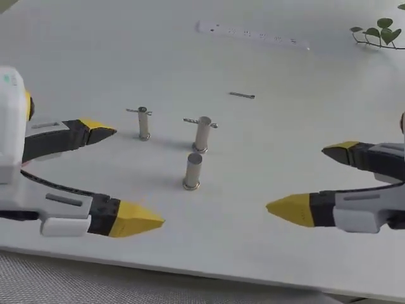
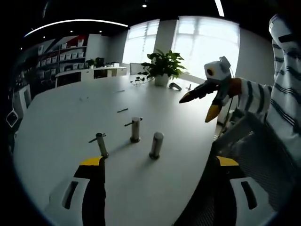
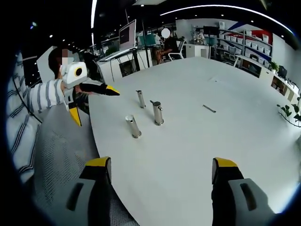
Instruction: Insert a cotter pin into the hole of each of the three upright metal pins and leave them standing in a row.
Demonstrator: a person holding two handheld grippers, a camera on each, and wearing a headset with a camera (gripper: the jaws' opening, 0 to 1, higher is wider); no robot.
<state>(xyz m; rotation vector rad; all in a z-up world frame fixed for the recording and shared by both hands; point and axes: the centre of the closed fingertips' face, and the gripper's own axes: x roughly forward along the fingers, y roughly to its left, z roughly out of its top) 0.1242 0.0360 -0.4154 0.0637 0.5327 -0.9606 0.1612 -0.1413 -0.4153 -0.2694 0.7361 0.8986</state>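
On the white table (image 1: pixel 76 63), mid-frame of head view: all task hardware, standing as a triangle rather than a row.
Left pin (image 1: pixel 143 123): upright, first cotter pin (image 1: pixel 135 111) crosswise through the top; looks done.
Rear pin (image 1: pixel 202 133): upright, second cotter pin (image 1: pixel 192 120) crosswise near the top; looks done.
Front pin (image 1: pixel 192 171): upright, bare, no cotter showing; just below the rear pin, nearest the bottom edge.
Loose cotter pin (image 1: pixel 242 95): flat on the table, above and right of the group, well apart from both grippers; presumably meant for the front pin.
Left gripper (image 1: pixel 139 176): lower left, spread wide at the jaws, empty; held clear of the pins, probably to avoid tipping them.
Right gripper (image 1: pixel 295 178): lower right, spread wide too, empty; on the loose pin's side, so the likely fetcher.
Progress: two of three fitted, judging by layout.
Next: pinch the loose pin by one end, level it with the hole; nudge the front pin into line afterwards.
Risk: thin pin flat on a smooth top, hard to pinch; tall pins easy to topple.
Upper right: power strip (image 1: pixel 253 33), plant (image 1: pixel 380 31); irrelevant.
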